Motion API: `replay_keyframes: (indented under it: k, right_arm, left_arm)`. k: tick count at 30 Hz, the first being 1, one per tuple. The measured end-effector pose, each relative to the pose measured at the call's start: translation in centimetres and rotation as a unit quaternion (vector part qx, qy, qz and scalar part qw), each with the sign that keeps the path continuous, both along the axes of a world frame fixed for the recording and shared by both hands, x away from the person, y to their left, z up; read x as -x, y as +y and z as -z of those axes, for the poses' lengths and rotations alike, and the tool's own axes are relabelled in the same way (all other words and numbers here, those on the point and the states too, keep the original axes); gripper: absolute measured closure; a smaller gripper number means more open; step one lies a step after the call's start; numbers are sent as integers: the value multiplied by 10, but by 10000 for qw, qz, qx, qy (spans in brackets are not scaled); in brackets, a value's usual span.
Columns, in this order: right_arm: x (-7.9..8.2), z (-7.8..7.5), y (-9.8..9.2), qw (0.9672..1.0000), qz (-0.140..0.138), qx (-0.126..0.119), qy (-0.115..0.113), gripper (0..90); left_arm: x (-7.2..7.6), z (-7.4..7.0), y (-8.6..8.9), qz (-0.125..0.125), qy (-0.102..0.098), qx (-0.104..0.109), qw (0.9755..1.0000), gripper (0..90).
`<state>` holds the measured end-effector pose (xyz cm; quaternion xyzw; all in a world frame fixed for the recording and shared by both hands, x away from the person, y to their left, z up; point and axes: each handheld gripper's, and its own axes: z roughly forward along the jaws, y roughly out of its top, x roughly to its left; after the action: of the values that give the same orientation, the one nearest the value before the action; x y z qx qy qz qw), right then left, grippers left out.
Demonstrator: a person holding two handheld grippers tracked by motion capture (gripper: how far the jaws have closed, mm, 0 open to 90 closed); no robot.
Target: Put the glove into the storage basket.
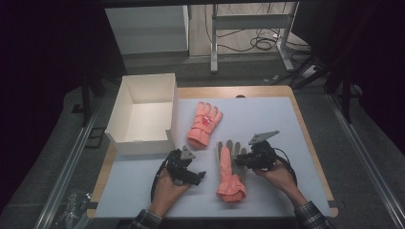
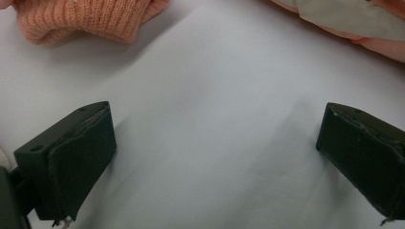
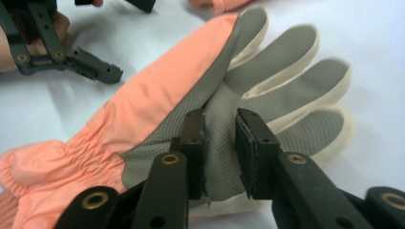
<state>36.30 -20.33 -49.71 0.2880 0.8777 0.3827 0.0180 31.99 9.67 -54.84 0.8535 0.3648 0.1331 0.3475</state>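
Two salmon-pink winter gloves lie on the white mat [image 1: 267, 119]. The near glove [image 1: 229, 171] lies palm up, showing its grey palm [image 3: 267, 62] and knit cuff [image 1: 231, 192]. My right gripper [image 1: 239, 162] [image 3: 220, 119] comes in from the right, its jaws nearly together and pinching a fold of that grey palm fabric. The far glove [image 1: 204, 123] lies back up, beside the box. To the left of the near glove, my left gripper [image 1: 197, 175] [image 2: 217, 114] is low over bare mat, jaws wide open and empty. A knit cuff [image 2: 81, 19] shows ahead of it.
An open white cardboard box [image 1: 143, 114] stands at the table's left, empty inside. The mat covers a wooden tabletop [image 1: 310, 143]. A table frame and cables [image 1: 258, 38] lie on the floor beyond.
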Motion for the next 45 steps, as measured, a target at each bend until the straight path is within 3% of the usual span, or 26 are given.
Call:
replay_keyframes:
  k: [7,10,21,30,34,45]
  right_arm:
    - [-9,-11,-3,9995,225,-129,-189,601]
    - [-11,-15,-1,9989,301,-74,-343,574]
    - [-49,-30,24,9953,805,-150,-518,471]
    - [-72,-30,50,9949,853,-198,-505,470]
    - [-87,-28,67,9951,825,-62,-548,474]
    - [-118,-19,94,9954,843,-23,-459,570]
  left_arm:
    - [0,0,0,-12,15,14,10000,0]
    - [0,0,0,-18,13,24,10000,0]
    - [0,0,0,-3,20,-2,10000,0]
    - [0,0,0,-10,36,-2,10000,0]
    - [0,0,0,-8,33,8,10000,0]
    - [1,0,0,-16,40,5,10000,0]
